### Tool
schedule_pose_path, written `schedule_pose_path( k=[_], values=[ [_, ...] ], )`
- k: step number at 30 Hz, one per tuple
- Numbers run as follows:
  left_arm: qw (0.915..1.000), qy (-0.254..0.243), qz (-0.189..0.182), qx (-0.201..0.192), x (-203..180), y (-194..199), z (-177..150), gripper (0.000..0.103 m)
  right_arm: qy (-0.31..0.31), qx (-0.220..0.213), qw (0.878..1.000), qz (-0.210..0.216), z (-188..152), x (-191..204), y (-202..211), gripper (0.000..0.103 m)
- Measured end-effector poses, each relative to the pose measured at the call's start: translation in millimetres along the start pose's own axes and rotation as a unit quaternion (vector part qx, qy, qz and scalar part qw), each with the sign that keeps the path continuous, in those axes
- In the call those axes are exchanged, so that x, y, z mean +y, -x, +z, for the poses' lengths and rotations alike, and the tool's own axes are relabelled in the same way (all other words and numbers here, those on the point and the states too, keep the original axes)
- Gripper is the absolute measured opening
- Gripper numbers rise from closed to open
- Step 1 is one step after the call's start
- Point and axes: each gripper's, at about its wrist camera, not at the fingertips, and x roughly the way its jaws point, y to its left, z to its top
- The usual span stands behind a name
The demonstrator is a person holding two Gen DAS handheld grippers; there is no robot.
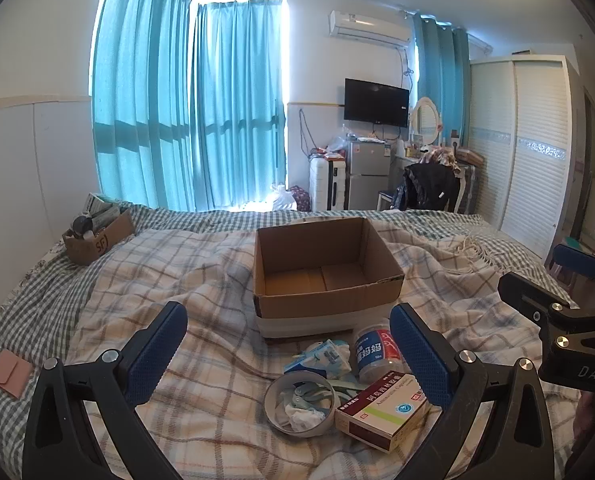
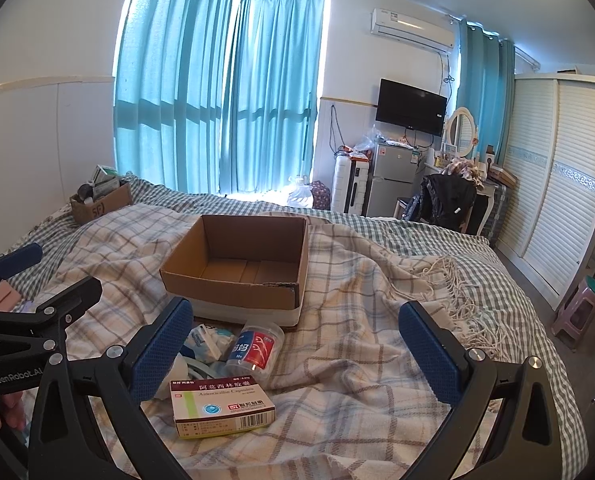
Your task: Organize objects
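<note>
I have both tools hovering low over the bed (image 2: 397, 240), side by side, each looking past its fingers at the same small pile. The left hand-held gripper (image 1: 293, 354) has its jaws wide apart and holds nothing; the right hand-held gripper (image 2: 293, 354) is likewise spread and empty.

The pile sits on the plaid blanket (image 1: 201, 280), just in front of the open box (image 1: 321, 268), which I judge to be the place for it all. The box looks empty, so nothing seems sorted yet. Nearest me lies the medicine box (image 2: 223, 408), flat on its broad face, with the floss jar (image 2: 255, 346) on its side just behind it and touching or nearly touching. To their left, in the left view, are a tape roll (image 1: 299, 402) with scraps and a blue clip inside its ring, and a crumpled tissue pack (image 1: 323, 356) near the box's front wall.

The medicine box falls between the right tool's fingers, so I would take it first; flat and rigid, it should grip well across its narrow sides. The jar may roll on the soft blanket if nudged.

A second carton (image 1: 97, 236) with odds and ends stands well apart at the far left, and a pink wallet (image 1: 9, 372) lies at the bed's left edge.
</note>
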Motion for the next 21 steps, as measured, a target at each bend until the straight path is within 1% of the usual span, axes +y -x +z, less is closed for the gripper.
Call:
schedule_pose_path(
  k=[21],
  values=[
    [1.0,0.0,0.0,0.001,-3.9,1.7,-1.7,0.103,-0.003,-0.003,1.0,0.0,-0.5,-3.0,2.9,0.103]
  ],
)
